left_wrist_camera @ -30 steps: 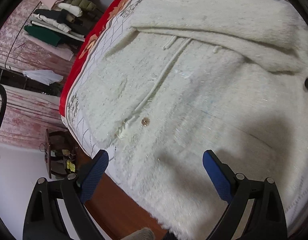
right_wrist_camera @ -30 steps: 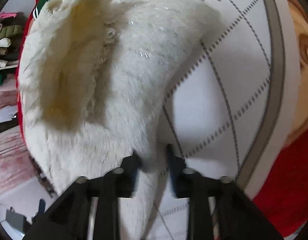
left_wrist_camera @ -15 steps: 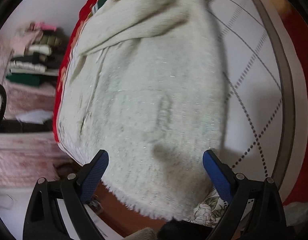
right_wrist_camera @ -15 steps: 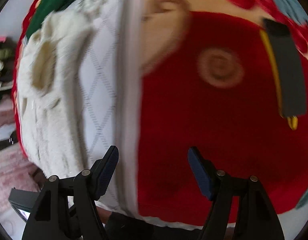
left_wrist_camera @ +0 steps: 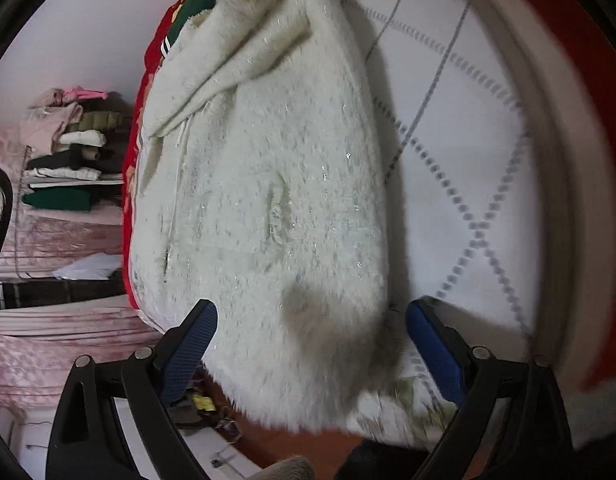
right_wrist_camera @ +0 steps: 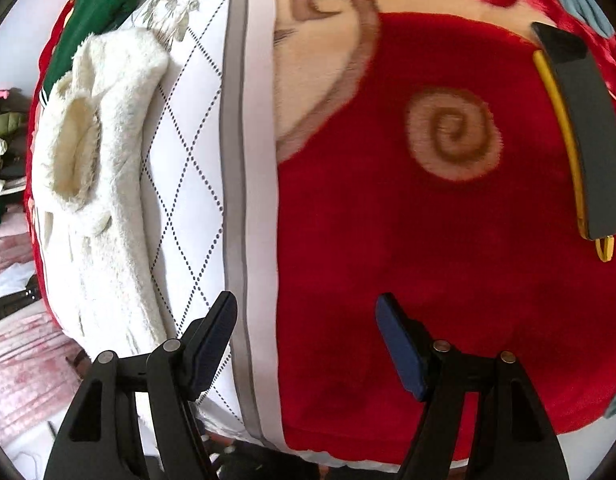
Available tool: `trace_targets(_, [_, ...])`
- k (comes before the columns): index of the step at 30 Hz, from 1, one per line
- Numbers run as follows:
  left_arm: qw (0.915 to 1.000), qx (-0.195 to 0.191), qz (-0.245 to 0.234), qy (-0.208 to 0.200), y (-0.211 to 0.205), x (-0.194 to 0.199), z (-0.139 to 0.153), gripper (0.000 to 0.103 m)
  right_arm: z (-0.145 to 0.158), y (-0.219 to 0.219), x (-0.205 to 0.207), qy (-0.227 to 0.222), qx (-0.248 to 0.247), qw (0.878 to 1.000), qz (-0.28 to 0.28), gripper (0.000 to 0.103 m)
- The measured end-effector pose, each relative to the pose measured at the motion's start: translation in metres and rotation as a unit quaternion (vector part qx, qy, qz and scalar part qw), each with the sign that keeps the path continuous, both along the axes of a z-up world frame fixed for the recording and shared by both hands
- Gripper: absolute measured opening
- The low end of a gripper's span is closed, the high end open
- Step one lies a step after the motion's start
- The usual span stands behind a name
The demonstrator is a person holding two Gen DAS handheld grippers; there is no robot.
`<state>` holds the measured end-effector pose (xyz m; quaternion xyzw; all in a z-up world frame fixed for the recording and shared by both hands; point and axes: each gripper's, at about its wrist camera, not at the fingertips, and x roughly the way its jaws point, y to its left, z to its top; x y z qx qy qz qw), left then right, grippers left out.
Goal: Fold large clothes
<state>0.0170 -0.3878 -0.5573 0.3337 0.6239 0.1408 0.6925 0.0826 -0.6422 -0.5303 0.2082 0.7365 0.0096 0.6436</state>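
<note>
A fluffy white hooded garment [left_wrist_camera: 267, 200] lies folded lengthwise on a white quilted sheet [left_wrist_camera: 468, 140], its hem hanging over the bed's near edge. My left gripper [left_wrist_camera: 312, 344] is open and empty, its jaws spread just above the hem. In the right wrist view the same garment [right_wrist_camera: 103, 200] lies at the far left with its hood opening showing. My right gripper [right_wrist_camera: 308, 344] is open and empty, over the sheet's grey border [right_wrist_camera: 235, 200] and a red blanket [right_wrist_camera: 388, 260], away from the garment.
A green garment [right_wrist_camera: 95, 4] lies beyond the white one. A dark flat object with a yellow edge [right_wrist_camera: 588, 140] lies on the red blanket at right. Stacked folded clothes [left_wrist_camera: 67, 152] sit on a pink covered surface to the left. The floor shows below the bed edge.
My right gripper let go of the white garment, opened and swung right over the red blanket. My left gripper shifted right along the hem, staying open.
</note>
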Motion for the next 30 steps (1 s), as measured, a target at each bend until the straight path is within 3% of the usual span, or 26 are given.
trace_targets(6, [0.9976,0.042,0.028,-0.048,0.033,0.031,0.001,0.099,-0.012,0.015,0.01,-0.008,0.019,1.0,0.0,0.074])
trace_targets(10, [0.9951,0.05,0.064,-0.058,0.068,0.043,0.002,0.099,-0.026,0.027,0.029,-0.037,0.078,0.996,-0.009,0.074])
trace_targets(17, [0.9924,0.049,0.082,-0.078,0.092,0.048,0.014,0.097,-0.043,0.078,0.079,-0.117,0.208,0.971,-0.025,0.074])
trace_targets(22, [0.9922,0.026,0.096,-0.076,0.096,0.052,0.018,0.097,-0.044,0.108,0.105,-0.175,0.291,0.939,-0.054,0.092])
trace_targets(24, [0.9922,0.022,0.099,-0.074,0.097,0.053,0.018,0.096,-0.043,0.119,0.112,-0.188,0.297,0.935,-0.054,0.103])
trace_targets(25, [0.9922,0.018,0.1,-0.072,0.097,0.054,0.017,0.096,-0.044,0.124,0.115,-0.195,0.301,0.932,-0.057,0.103])
trace_targets(28, [0.9923,0.0,0.104,-0.067,0.1,0.057,0.017,0.088,-0.045,0.123,0.127,-0.181,0.296,0.936,-0.063,0.103])
trace_targets(30, [0.9919,-0.018,0.107,-0.065,0.101,0.058,0.019,0.064,-0.047,0.122,0.131,-0.171,0.296,0.937,-0.071,0.103])
